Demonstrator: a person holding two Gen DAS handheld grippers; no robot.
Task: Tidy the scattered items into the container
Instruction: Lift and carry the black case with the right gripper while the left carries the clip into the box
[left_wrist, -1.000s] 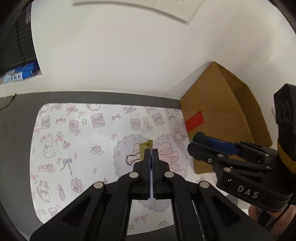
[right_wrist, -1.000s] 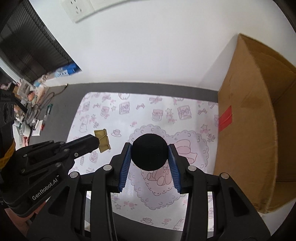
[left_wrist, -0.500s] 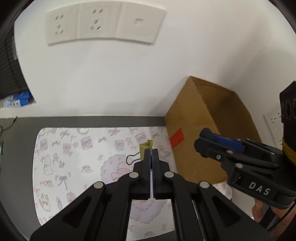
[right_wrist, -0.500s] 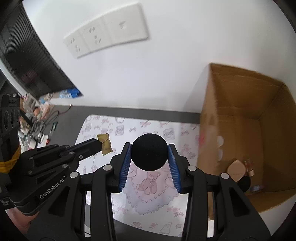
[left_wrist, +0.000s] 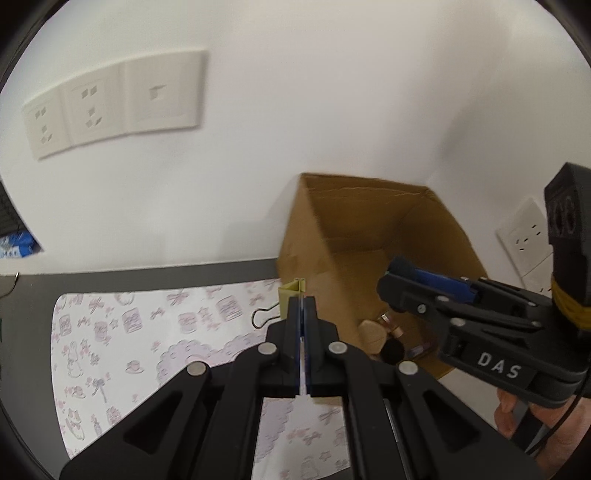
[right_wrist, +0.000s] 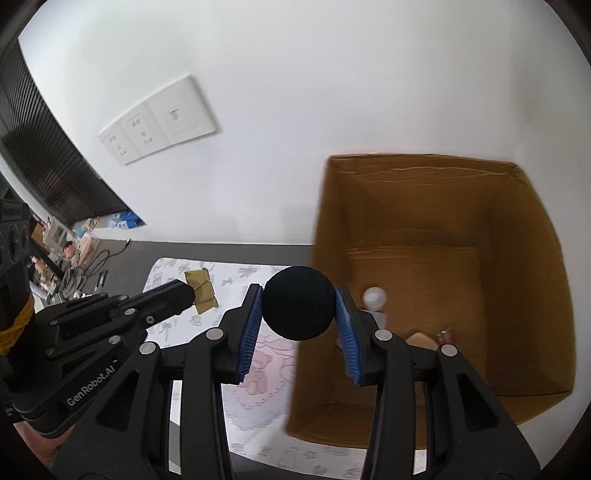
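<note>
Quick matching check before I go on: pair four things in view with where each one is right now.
Things:
1. black ball
2. yellow binder clip
3. white bottle
4. patterned mat

Places:
A. inside the cardboard box
B. flat on the dark tabletop
C. clamped in the left tool
D. clamped in the right tool

Pairs: 1-D, 2-C, 3-A, 4-B

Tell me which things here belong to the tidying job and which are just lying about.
Job: black ball in right gripper; yellow binder clip in left gripper; cardboard box.
Lying about: patterned mat; wall sockets; desk clutter.
</note>
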